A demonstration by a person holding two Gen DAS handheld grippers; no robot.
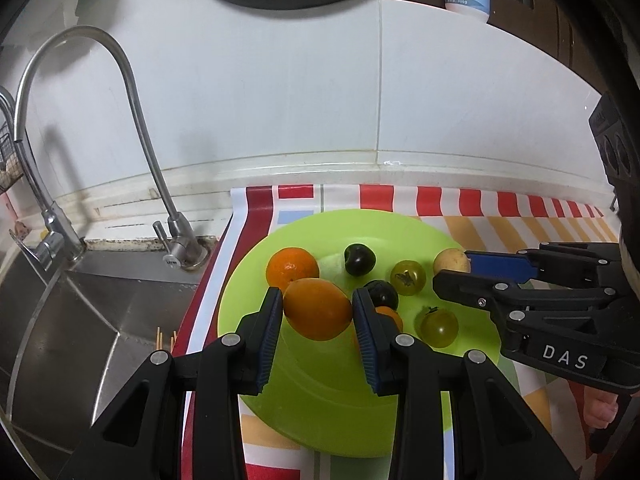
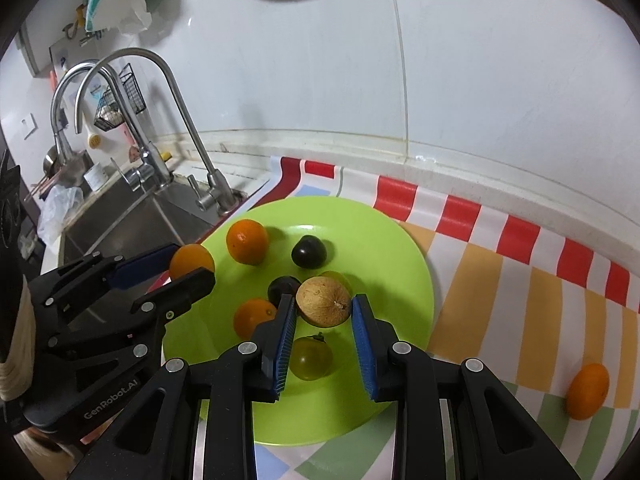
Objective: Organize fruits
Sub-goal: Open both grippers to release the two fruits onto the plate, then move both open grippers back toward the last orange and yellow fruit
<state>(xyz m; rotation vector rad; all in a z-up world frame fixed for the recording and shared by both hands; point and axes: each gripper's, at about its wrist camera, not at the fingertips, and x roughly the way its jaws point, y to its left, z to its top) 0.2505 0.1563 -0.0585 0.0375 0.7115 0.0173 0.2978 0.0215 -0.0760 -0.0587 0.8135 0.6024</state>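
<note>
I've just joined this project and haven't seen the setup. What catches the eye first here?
A bright green plate on a striped cloth beside a steel sink, scattered with fruit. Above it, the left gripper has an orange fruit between its jaws, and the right gripper a tan round fruit.

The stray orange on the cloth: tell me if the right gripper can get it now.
Probably not yet: the right gripper is shut on a tan fruit over the plate. The orange itself lies unobstructed.

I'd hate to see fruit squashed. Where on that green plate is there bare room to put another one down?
The green plate is bare along its far right rim, past the dark plum, and along its near edge. The middle is crowded around the green tomato and small orange.
</note>
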